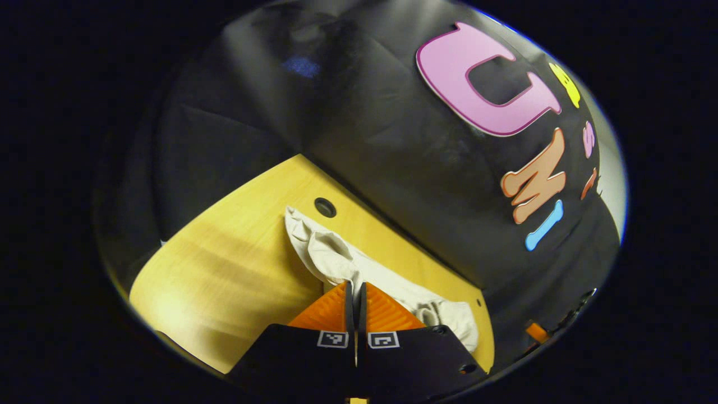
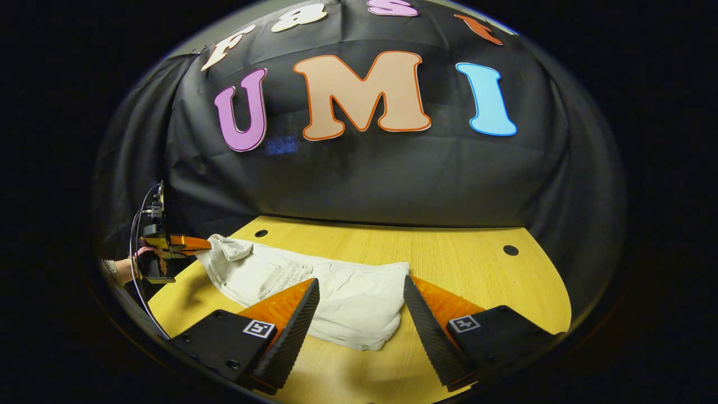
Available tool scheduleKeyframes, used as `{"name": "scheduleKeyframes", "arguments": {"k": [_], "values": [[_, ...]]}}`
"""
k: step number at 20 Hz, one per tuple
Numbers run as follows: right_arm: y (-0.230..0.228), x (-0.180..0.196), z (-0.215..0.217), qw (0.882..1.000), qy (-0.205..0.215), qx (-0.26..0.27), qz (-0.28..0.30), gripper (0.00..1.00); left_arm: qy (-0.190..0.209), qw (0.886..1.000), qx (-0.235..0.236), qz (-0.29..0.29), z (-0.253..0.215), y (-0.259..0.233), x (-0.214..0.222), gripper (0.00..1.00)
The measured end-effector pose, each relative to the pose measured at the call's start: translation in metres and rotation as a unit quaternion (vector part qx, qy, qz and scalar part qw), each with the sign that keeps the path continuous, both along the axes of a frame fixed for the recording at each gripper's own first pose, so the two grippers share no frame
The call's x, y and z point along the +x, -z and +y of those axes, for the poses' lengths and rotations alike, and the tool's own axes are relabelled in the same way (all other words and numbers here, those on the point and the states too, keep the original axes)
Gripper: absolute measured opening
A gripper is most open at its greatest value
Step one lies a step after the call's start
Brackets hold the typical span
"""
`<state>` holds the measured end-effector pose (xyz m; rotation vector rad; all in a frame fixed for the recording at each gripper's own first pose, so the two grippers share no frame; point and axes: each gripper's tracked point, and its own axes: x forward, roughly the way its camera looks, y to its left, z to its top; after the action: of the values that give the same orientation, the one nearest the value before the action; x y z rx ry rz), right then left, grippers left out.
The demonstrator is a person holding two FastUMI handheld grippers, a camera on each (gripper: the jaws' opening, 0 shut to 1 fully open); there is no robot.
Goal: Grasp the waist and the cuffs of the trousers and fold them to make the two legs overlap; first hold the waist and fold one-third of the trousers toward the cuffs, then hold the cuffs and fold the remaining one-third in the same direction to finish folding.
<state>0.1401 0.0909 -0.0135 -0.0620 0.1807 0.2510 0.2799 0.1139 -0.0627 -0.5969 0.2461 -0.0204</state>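
Observation:
The cream trousers (image 2: 342, 294) lie crumpled across the yellow wooden table (image 2: 460, 252), running from left to right. My right gripper (image 2: 359, 283) is open, just above their near right end, one finger on each side of the cloth and neither touching it. In the left gripper view my left gripper (image 1: 355, 287) is shut, and a fold of the trousers (image 1: 331, 255) runs in between its tips. The right gripper view shows that left gripper (image 2: 193, 243) at the far left, held by a hand (image 2: 147, 255), with the trousers' left end raised at its tip.
The table has round cable holes (image 2: 510, 249) (image 2: 261, 233) (image 1: 325, 207) near its back edge. Black cloth walls close off the back and sides. Bare tabletop lies to the right of the trousers and in front of them.

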Motion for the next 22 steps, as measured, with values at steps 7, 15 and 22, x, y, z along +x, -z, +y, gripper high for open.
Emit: {"name": "scheduleKeyframes", "arguments": {"k": [7,15,22], "values": [[-0.010,0.000,-0.031,1.000,-0.004,0.012,-0.005,0.96,0.056,0.997,-0.033,-0.044,-0.102,-0.051,0.010,0.00],[-0.021,0.007,-0.085,1.000,-0.004,0.012,-0.015,0.93,0.144,0.989,0.004,-0.044,-0.278,-0.069,0.033,0.00],[-0.019,0.009,-0.128,0.999,0.002,0.029,-0.016,0.97,0.179,0.975,0.129,0.027,-0.389,0.028,0.042,0.00]]}}
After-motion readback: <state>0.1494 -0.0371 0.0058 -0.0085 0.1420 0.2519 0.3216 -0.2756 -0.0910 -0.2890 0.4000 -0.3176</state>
